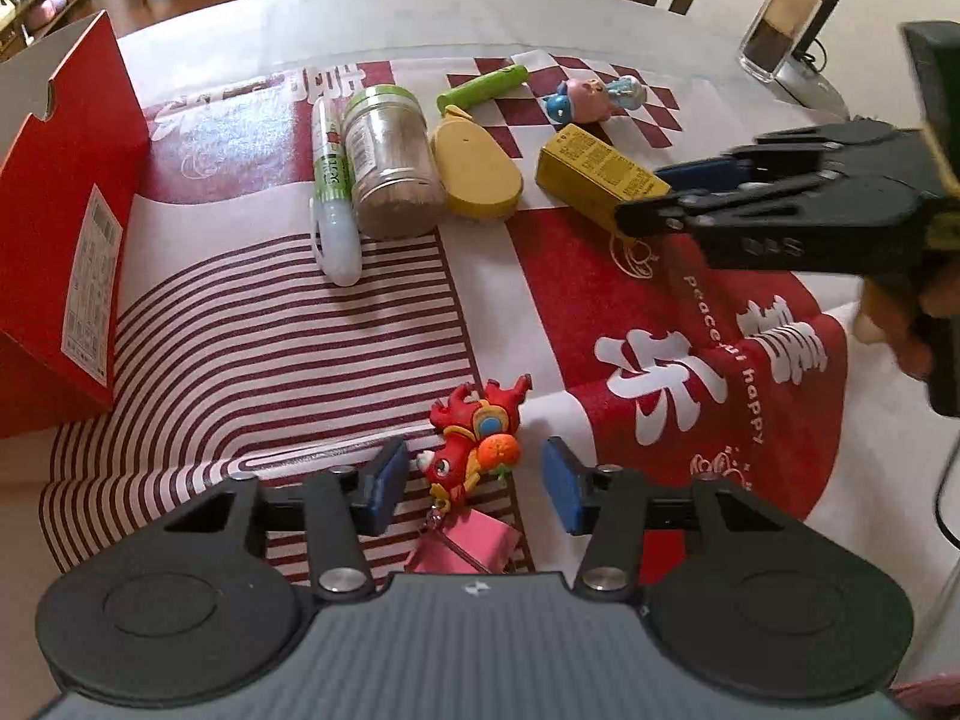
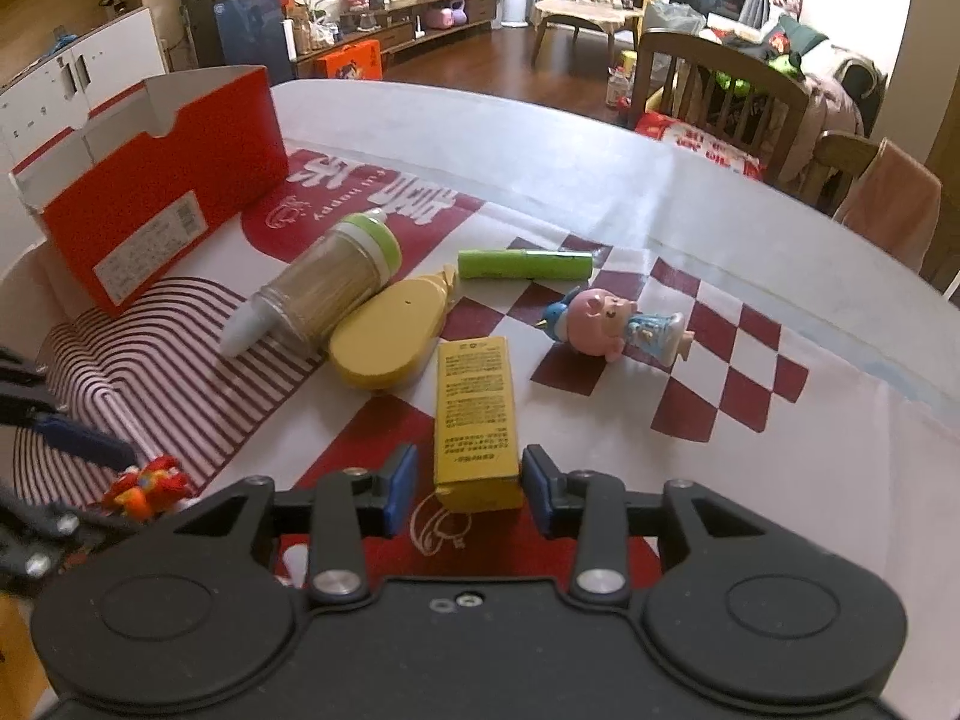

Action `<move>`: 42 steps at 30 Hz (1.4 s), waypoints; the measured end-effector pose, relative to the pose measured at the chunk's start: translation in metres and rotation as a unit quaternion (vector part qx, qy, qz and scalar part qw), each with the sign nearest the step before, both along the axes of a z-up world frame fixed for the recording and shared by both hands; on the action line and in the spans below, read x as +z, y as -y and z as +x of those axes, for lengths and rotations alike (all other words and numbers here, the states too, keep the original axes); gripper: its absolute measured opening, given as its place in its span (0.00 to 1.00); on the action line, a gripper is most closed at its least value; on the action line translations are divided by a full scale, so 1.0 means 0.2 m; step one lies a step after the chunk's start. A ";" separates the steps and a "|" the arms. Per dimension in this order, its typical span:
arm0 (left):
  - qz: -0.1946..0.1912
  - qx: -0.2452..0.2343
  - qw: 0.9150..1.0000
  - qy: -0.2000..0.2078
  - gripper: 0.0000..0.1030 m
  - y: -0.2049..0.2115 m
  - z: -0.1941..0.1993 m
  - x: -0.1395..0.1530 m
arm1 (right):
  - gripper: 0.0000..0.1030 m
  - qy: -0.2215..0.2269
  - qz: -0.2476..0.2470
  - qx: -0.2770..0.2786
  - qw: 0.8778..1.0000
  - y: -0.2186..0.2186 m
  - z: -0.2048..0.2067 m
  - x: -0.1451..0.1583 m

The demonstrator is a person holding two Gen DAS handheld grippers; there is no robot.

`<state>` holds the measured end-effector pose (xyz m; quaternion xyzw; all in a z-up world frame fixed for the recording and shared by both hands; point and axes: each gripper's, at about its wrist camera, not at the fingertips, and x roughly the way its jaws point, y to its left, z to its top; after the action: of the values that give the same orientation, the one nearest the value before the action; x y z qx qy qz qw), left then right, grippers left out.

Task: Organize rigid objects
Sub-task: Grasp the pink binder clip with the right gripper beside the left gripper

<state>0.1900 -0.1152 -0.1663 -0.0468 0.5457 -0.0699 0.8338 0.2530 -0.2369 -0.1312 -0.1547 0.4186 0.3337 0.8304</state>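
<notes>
My left gripper (image 1: pixel 474 483) is open, its blue pads on either side of a red dragon keychain toy (image 1: pixel 477 438) with a pink tag (image 1: pixel 465 546). The toy also shows in the right wrist view (image 2: pixel 147 486). My right gripper (image 2: pixel 470 486) is open around the near end of a yellow box (image 2: pixel 477 414) lying on the cloth; the pads stand close to its sides. That box (image 1: pixel 594 177) and the right gripper's fingers (image 1: pixel 720 192) show in the left wrist view. An open red cardboard box (image 1: pixel 54 228) (image 2: pixel 162 180) stands at the left.
On the red-and-white tablecloth (image 1: pixel 600 300) lie a toothpick jar (image 1: pixel 393 162) (image 2: pixel 330 291), a white tube (image 1: pixel 333 204), a yellow case (image 1: pixel 477 171) (image 2: pixel 390 339), a green tube (image 1: pixel 483 87) (image 2: pixel 525 264) and a pig figurine (image 1: pixel 591 99) (image 2: pixel 612 324). A lamp base (image 1: pixel 807 84) and clear container (image 1: pixel 777 24) stand at the far right.
</notes>
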 end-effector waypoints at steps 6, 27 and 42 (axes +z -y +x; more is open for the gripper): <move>0.005 0.000 1.000 0.010 0.35 -0.01 0.00 0.00 | 0.47 0.000 0.016 0.067 0.998 0.02 -0.23 0.09; -0.098 0.082 0.992 0.014 0.34 -0.33 -0.10 0.05 | 0.73 0.021 -0.001 0.182 0.983 -0.50 -0.74 -0.09; -0.142 0.083 0.986 0.025 0.34 -0.52 -0.18 0.07 | 0.51 0.067 -0.025 0.186 0.980 -0.67 -0.84 -0.10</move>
<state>0.1542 -0.0109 -0.1526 -0.2084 0.5037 -0.0788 0.8346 0.0858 -0.1019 -0.1502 -0.2730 0.3340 0.4603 0.7759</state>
